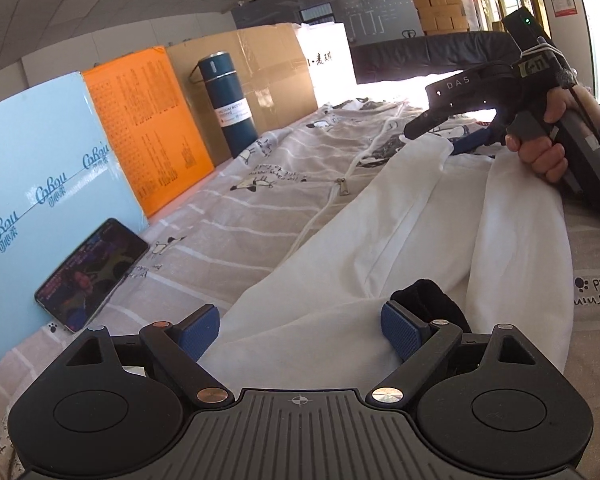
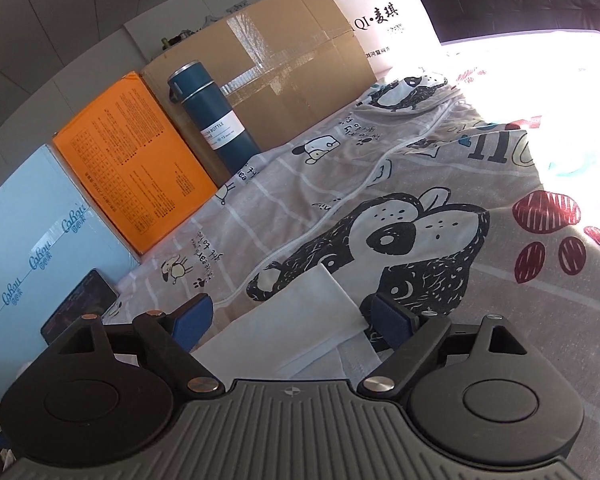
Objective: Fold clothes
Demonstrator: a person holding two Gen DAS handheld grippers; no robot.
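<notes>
A white garment (image 1: 400, 240) lies stretched on a grey cartoon-print bedsheet (image 1: 260, 200). My left gripper (image 1: 300, 334) is open, its blue pads (image 1: 198, 332) on either side of the garment's near end, beside a black cuff-like piece (image 1: 432, 300). My right gripper (image 2: 290, 322) is open over the garment's far end (image 2: 300, 320), a flat white edge lying between its pads (image 2: 392, 322). In the left wrist view the right gripper (image 1: 456, 136) is held by a hand just above the far white edge.
Along the left stand a light blue box (image 1: 40, 184), an orange box (image 1: 148, 128), a dark blue bottle (image 1: 228, 100), a cardboard box (image 1: 268, 72) and a white bag (image 2: 388, 16). A phone (image 1: 92, 276) leans on the blue box. Bright sunlight washes the far right of the sheet (image 2: 540, 92).
</notes>
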